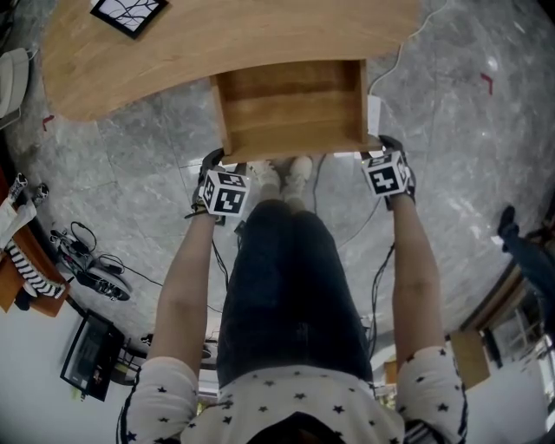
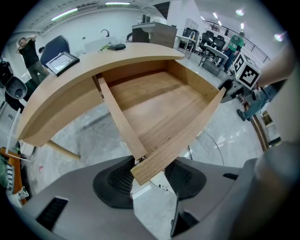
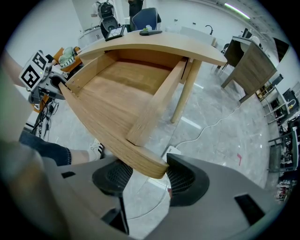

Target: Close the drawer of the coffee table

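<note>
The wooden drawer (image 1: 290, 108) stands pulled far out of the curved coffee table (image 1: 217, 43), and it holds nothing. My left gripper (image 1: 217, 163) points down at the left end of the drawer front (image 1: 299, 146); my right gripper (image 1: 388, 154) is at its right end. In the left gripper view the end of the front panel (image 2: 187, 136) sits between the black pads (image 2: 115, 180) of the left gripper (image 2: 149, 176), which close on it. The right gripper view shows the same: the right gripper (image 3: 147, 176) clamps the panel's other end (image 3: 103, 131).
A framed black-and-white picture (image 1: 130, 13) lies on the tabletop. My shoes (image 1: 282, 178) stand right under the drawer front. Cables and gear (image 1: 87, 260) lie on the grey floor at the left, and a white cable with a plug box (image 3: 174, 151) at the right.
</note>
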Demonstrator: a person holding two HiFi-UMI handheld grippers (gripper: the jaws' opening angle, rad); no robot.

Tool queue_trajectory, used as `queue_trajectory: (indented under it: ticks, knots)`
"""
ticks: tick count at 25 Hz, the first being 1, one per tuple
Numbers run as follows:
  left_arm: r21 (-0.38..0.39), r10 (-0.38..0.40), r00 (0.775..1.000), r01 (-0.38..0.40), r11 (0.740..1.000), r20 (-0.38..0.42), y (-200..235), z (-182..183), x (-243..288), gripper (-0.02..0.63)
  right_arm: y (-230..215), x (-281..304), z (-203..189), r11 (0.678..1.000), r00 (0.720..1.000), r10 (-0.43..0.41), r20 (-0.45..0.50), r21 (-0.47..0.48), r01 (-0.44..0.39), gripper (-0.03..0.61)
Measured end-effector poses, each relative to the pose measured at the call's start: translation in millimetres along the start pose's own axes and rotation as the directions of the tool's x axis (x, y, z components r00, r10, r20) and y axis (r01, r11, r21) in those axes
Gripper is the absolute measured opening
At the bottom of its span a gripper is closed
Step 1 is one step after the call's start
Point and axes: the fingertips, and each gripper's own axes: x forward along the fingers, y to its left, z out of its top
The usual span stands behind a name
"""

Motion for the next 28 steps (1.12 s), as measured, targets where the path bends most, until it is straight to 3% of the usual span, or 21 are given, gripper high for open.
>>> queue_trajectory:
  ticks: [28]
  knots:
    - [0.000, 0.011, 1.000, -0.011, 1.000, 0.009, 15.0, 17.7, 3.7, 0.207, -10.2, 3.0, 20.1, 1.000, 1.000, -0.005, 0.018, 0.003, 0.005, 0.235]
